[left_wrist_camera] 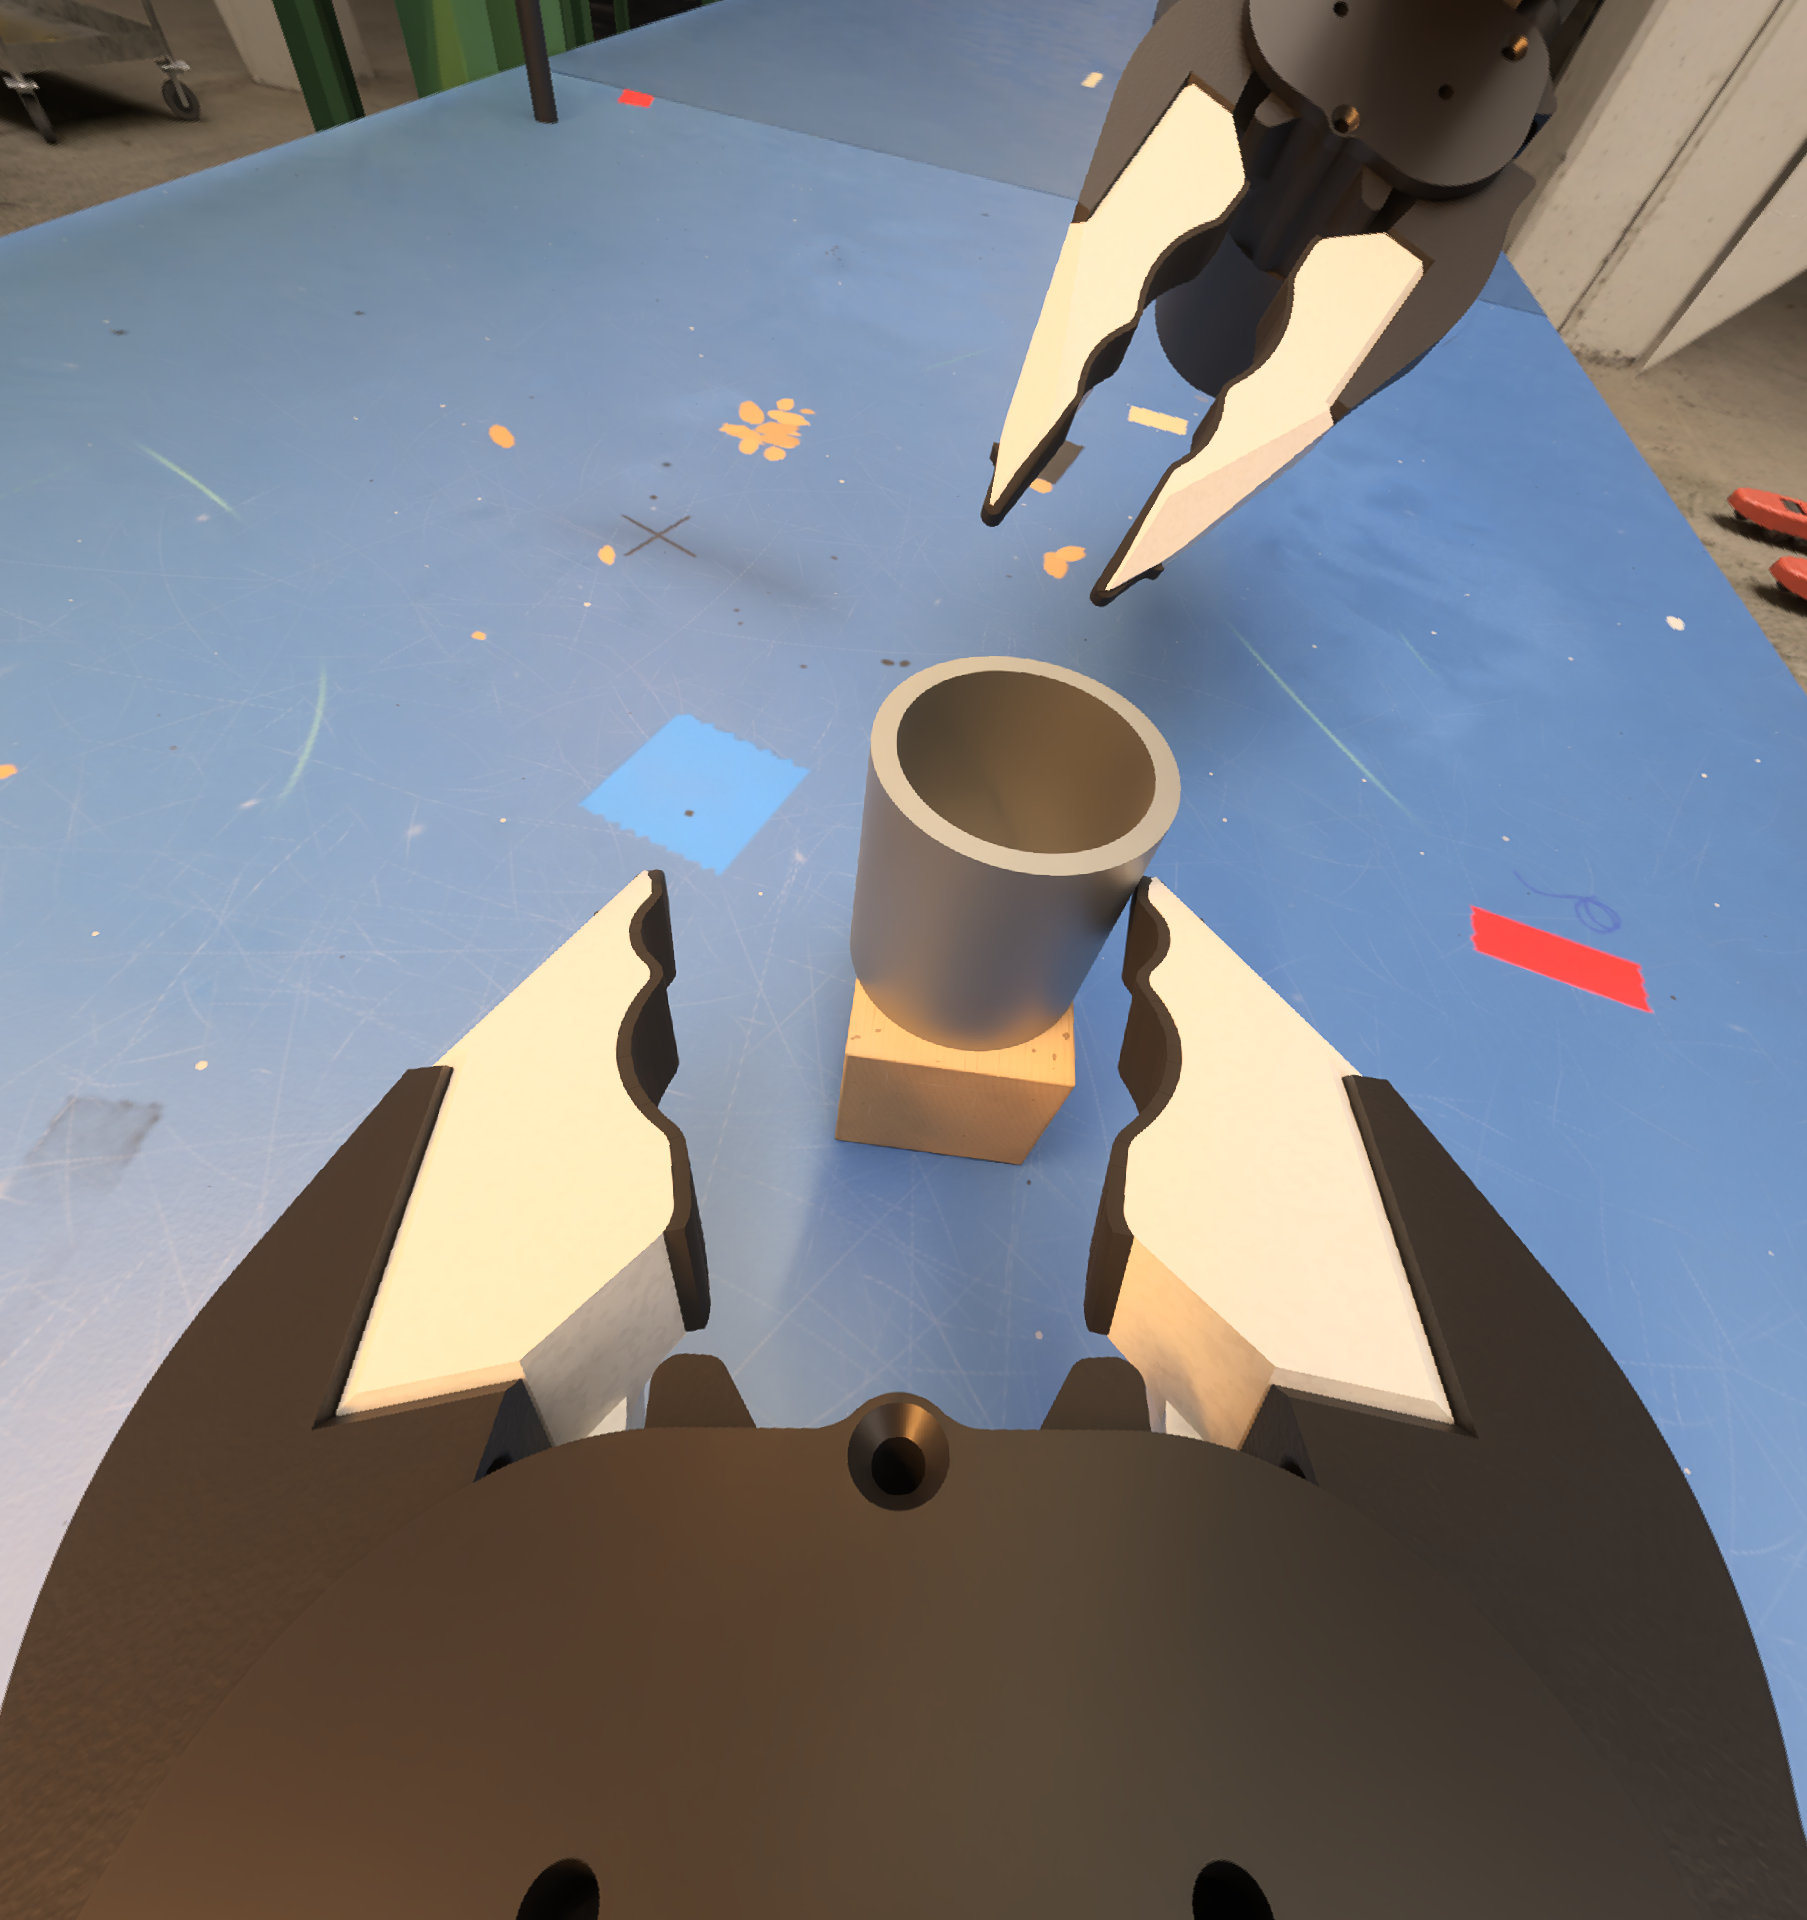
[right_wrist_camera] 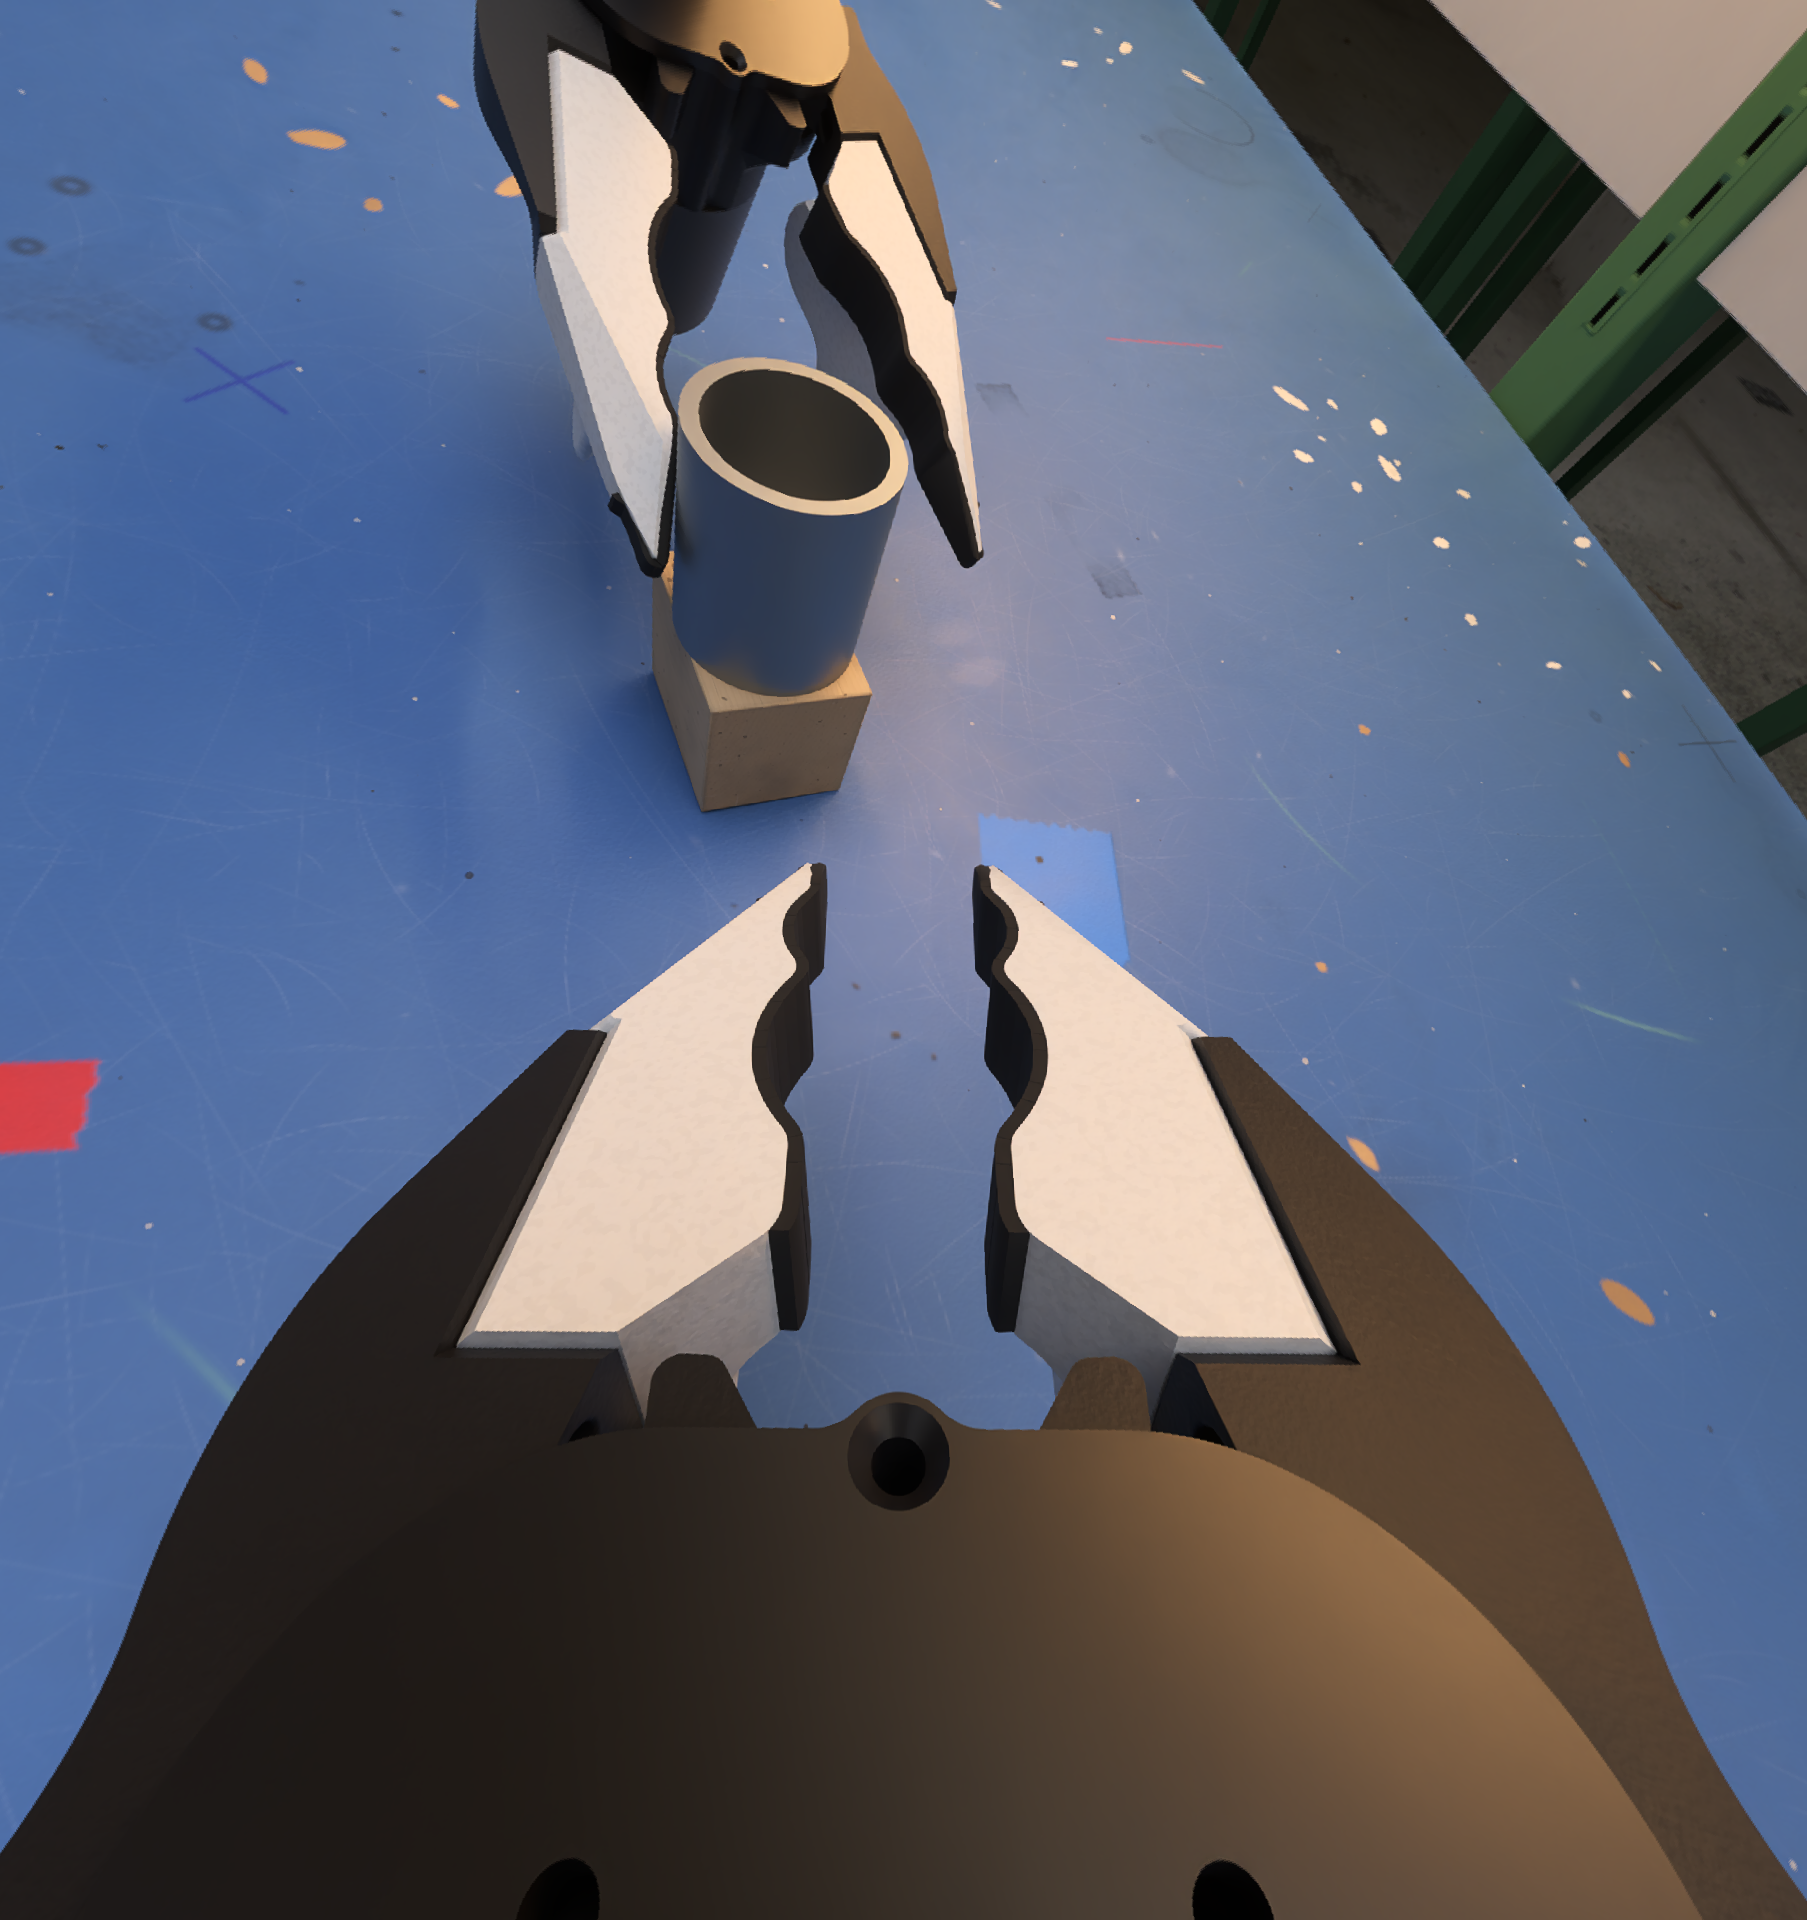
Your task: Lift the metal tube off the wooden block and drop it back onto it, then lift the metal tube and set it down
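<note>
A grey metal tube (left_wrist_camera: 982, 914) stands upright, open end up, on a small wooden block (left_wrist_camera: 946, 1107) on the blue table. My left gripper (left_wrist_camera: 901, 885) is open wide, with one finger on each side of the tube and not clamped on it. In the right wrist view the tube (right_wrist_camera: 774, 582) and the block (right_wrist_camera: 774, 738) sit between the left gripper's fingers (right_wrist_camera: 618, 416). My right gripper (right_wrist_camera: 899, 873) is open with a narrower gap and empty. It hovers above the table short of the block, and also shows in the left wrist view (left_wrist_camera: 1046, 556) beyond the tube.
A light blue tape square (left_wrist_camera: 696, 795) lies left of the block. A red tape strip (left_wrist_camera: 1559, 956) lies to the right, near the table's edge (left_wrist_camera: 1709, 644). A dark post (left_wrist_camera: 540, 62) stands at the far side. Green racking (right_wrist_camera: 1647, 260) lies past the table.
</note>
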